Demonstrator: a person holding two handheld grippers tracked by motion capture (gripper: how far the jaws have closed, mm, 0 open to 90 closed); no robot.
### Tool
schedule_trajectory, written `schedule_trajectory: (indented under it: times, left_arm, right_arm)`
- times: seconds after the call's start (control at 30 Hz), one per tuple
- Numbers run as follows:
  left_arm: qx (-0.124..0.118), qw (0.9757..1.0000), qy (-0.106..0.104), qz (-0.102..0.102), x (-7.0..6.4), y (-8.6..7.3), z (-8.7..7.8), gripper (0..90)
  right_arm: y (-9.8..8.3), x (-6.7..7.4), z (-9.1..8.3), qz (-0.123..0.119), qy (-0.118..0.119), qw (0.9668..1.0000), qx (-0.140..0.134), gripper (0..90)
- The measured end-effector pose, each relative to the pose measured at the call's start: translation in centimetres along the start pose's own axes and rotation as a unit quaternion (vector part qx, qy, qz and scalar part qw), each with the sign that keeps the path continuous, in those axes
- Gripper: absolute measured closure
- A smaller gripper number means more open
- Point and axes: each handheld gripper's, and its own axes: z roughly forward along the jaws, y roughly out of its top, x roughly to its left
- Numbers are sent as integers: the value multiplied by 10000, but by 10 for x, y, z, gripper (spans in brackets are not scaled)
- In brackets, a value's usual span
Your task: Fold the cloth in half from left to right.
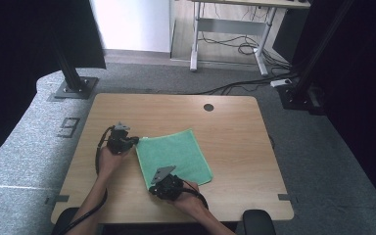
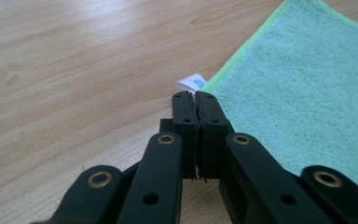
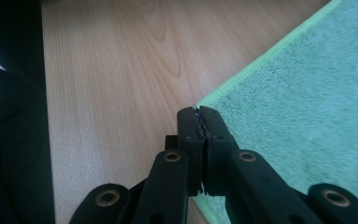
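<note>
— Was there room on the counter [image 1: 235, 147]?
— Plenty: its right half and far strip lay bare.
— Any obstacles?
— Just the green towel [image 1: 176, 155], flat mid-counter, between both hands.

A light wooden table [image 1: 235, 142] with rounded corners stands on grey carpet [image 1: 29, 142]. A small dark round cap [image 1: 208, 107] is set into its top near the far edge, a little right of the middle. A green towel [image 1: 176, 154] lies flat on the table, left of centre and toward the near edge, turned at an angle. A small white tag [image 2: 191, 83] pokes out at the towel's far left corner.
</note>
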Motion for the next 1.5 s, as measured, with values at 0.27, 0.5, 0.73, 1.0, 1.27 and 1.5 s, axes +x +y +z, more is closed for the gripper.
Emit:
schedule_trajectory:
  times: [0.27,0.5,0.73,1.0,1.27,1.5]
  left_arm:
    - [-165,9998,-51,-14,-6,13,2,876]
    - [-146,9998,-153,67,-16,30,12,876]
    - [-153,9994,-179,239,-32,48,28,875]
    - [-101,9987,-200,447,-49,64,48,873]
    - [-91,9981,-260,560,-64,77,65,873]
    - [-71,9973,-308,661,-76,87,76,873]
  right_arm:
    - [-5,-11,-23,141,-206,9995,-189,873]
    - [-16,-20,-38,341,-393,9984,-235,873]
    - [-31,-33,-52,509,-587,9966,-256,873]
    - [-50,-47,-70,747,-807,9936,-277,873]
    - [-65,-59,-86,946,-997,9899,-340,874]
    - [-75,-67,-99,1090,-1128,9869,-382,875]
